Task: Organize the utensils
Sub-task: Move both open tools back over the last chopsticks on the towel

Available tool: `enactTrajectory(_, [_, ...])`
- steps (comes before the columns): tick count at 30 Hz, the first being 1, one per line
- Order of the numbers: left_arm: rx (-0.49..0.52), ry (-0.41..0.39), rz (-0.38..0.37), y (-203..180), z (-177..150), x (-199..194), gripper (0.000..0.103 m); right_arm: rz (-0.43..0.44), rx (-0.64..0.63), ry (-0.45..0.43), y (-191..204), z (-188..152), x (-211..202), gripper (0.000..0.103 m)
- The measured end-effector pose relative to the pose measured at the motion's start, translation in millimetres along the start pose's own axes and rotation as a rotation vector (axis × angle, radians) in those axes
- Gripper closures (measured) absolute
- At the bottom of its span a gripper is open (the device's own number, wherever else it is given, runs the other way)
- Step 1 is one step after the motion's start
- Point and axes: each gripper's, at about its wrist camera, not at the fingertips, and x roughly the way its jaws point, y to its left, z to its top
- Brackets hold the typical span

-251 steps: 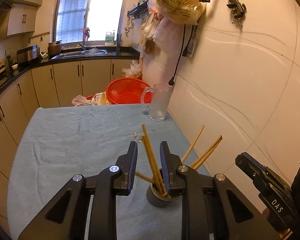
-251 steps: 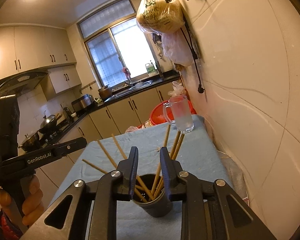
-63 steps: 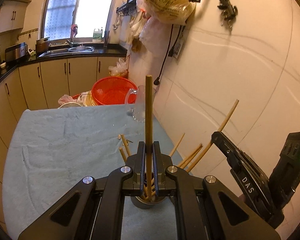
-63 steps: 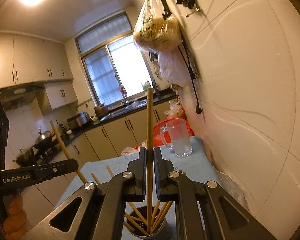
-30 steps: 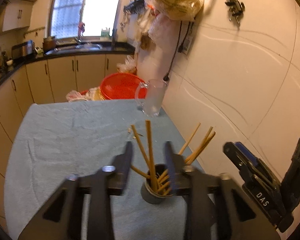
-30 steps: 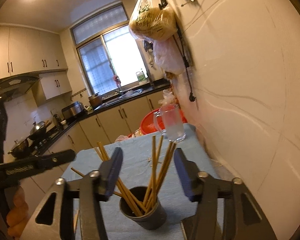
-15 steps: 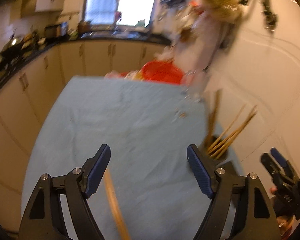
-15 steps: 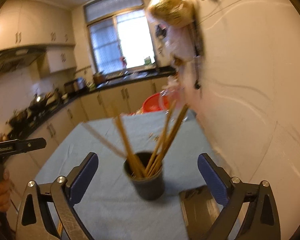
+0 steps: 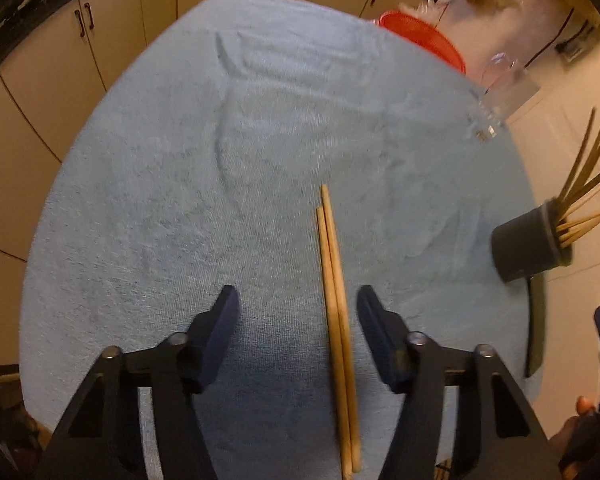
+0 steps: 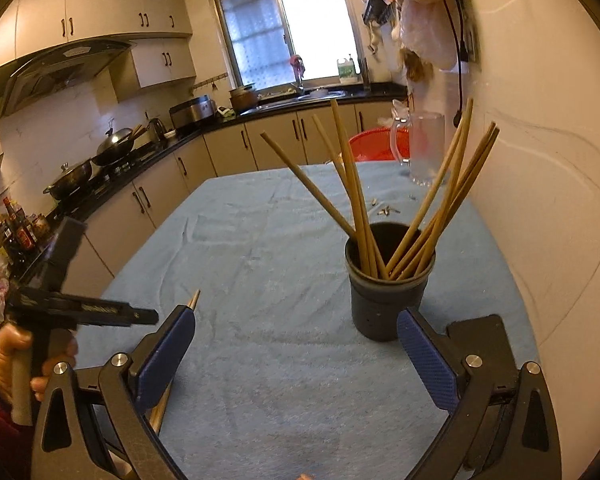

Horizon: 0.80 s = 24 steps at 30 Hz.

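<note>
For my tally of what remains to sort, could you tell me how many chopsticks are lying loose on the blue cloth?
2: a pair of chopsticks lies side by side on the blue cloth, between the open jaws of the left gripper. Their near ends run out of view.

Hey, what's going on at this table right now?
A person is sorting chopsticks with two handheld grippers. The left gripper hangs over two loose chopsticks lying on the blue cloth, its jaws closing around them without touching. The right gripper is wide open, empty, facing the dark cup already full of chopsticks.
</note>
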Motion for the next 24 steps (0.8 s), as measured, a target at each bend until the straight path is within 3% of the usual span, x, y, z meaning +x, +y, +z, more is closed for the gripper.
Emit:
enactTrajectory(6, [0.027,0.037,0.033,-9,-3,18,0.045,0.009,0.031,0.025,-5,1,8,0.000])
enactTrajectory(12, [0.041,0.060,0.094,-13,-3,27,0.058,0.023,0.038,0.036,-6,1,13,0.000])
enactTrajectory(24, [0.065,0.044,0.100,-18,-4,30,0.058,0.039,0.042,0.050,-5,0,20,0.000])
